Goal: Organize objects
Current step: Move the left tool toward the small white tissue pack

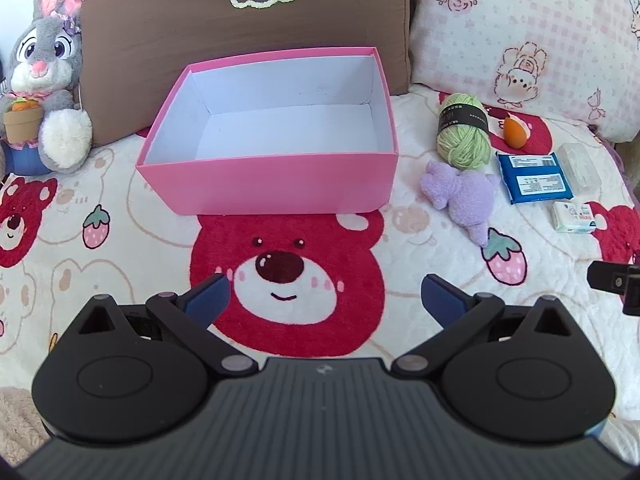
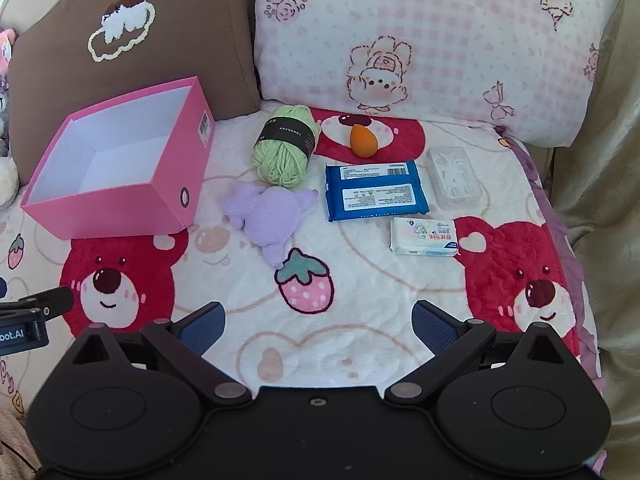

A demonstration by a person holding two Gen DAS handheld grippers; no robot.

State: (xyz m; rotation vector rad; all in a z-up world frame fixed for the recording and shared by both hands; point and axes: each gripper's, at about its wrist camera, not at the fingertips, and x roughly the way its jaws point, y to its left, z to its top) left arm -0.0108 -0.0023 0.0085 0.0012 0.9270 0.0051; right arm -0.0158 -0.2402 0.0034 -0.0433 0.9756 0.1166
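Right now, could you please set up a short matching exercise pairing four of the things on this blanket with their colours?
Things:
1. box
2. ball of yarn
3. sponge
4. soft toy

Colours:
a. orange
b. lilac
c. pink
d. light green

Pairs: 1-c, 2-d, 3-a, 4-b

Ahead of me, a bear-print blanket (image 1: 120, 280), a brown cushion (image 1: 200, 40), a pink checked pillow (image 2: 440, 40) and a grey plush rabbit (image 1: 44, 80) propped left.
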